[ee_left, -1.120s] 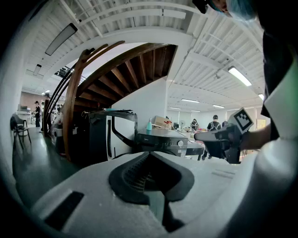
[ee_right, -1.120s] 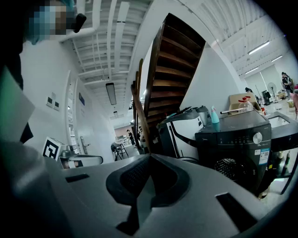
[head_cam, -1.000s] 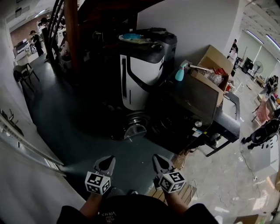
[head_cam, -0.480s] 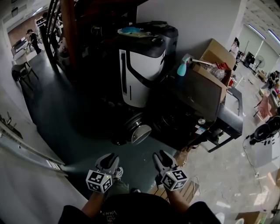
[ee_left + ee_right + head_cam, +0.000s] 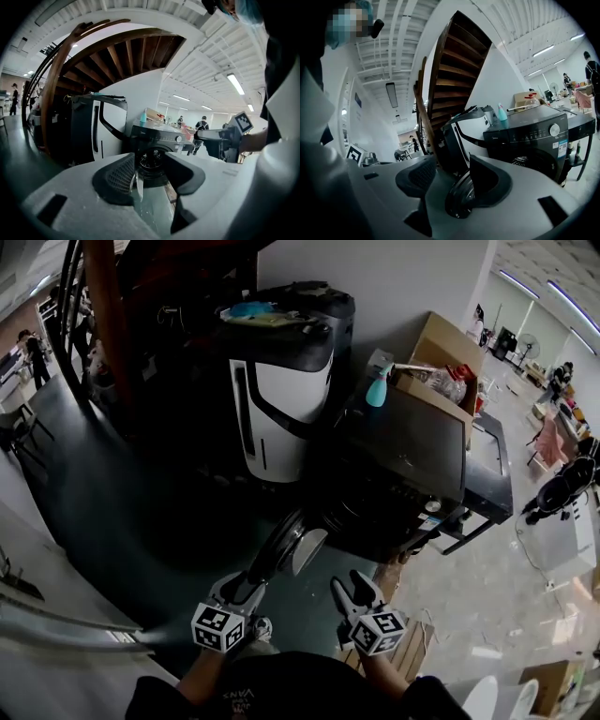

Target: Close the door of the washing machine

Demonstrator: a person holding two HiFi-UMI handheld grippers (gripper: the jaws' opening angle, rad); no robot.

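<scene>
Head view, upper left: curved wooden staircase [image 5: 98, 324], dark, rising behind the appliances.

Below it: tall white-and-black appliance [image 5: 281, 404], upright against the white wall [image 5: 394, 277].

Just right of that: black front-loading washing machine [image 5: 408, 460], close against its neighbour; touching or not, cannot tell. Control panel with round knob along the top of the front, clear in right gripper view.

At the machine's far top edge: open cardboard box [image 5: 441, 357]. Beside the box, on the machine's top: teal spray bottle [image 5: 378, 390], upright.

Task item, the door [image 5: 292, 545]: open, swung out left of the drum opening, standing over the dark floor [image 5: 122, 502], nearly edge-on toward the person.

Grippers, both low in head view, side by side, apart from each other, a marker cube on each:

- left gripper [image 5: 242, 592]: tips at the lower rim of the door. Jaws partly apart, just been opening. In left gripper view, door edge [image 5: 138, 185] standing in the gap, close to the pad [image 5: 117, 178] at picture left; contact not resolvable. No clamping seen.
- right gripper [image 5: 356, 592]: just right of the door, apart from it. Jaws wide, just been opening. In right gripper view, round door [image 5: 461, 196] beyond the gap, partly behind the jaw at picture right. Nothing between the pads.
</scene>
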